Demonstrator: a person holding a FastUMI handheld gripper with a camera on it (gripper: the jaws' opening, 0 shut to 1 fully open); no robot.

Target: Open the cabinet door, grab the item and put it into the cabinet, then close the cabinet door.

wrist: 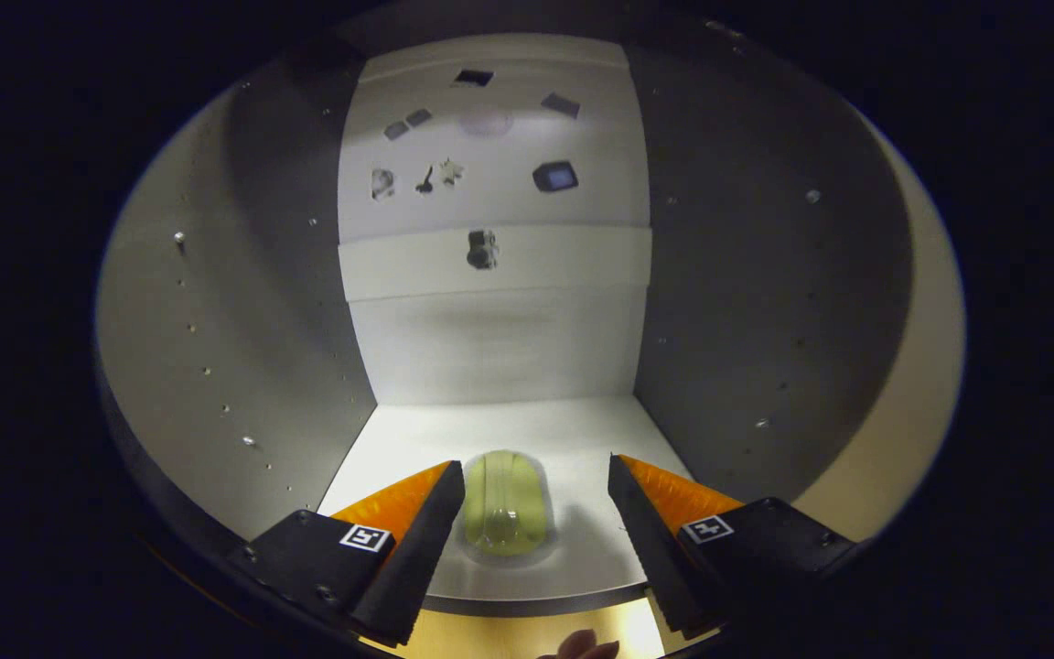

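Item (501, 514): small yellow-green translucent piece in a clear wrapper or blister, lying on the cabinet (509, 430) floor, well inside, between our gripper (536, 503) fingers but closer to the left one. Gripper wide open, holding nothing, a clear gap to the right finger. We judge it light, prob. smooth and slippery, maybe soft. If regrabbing, pinch across its narrow middle, gently.
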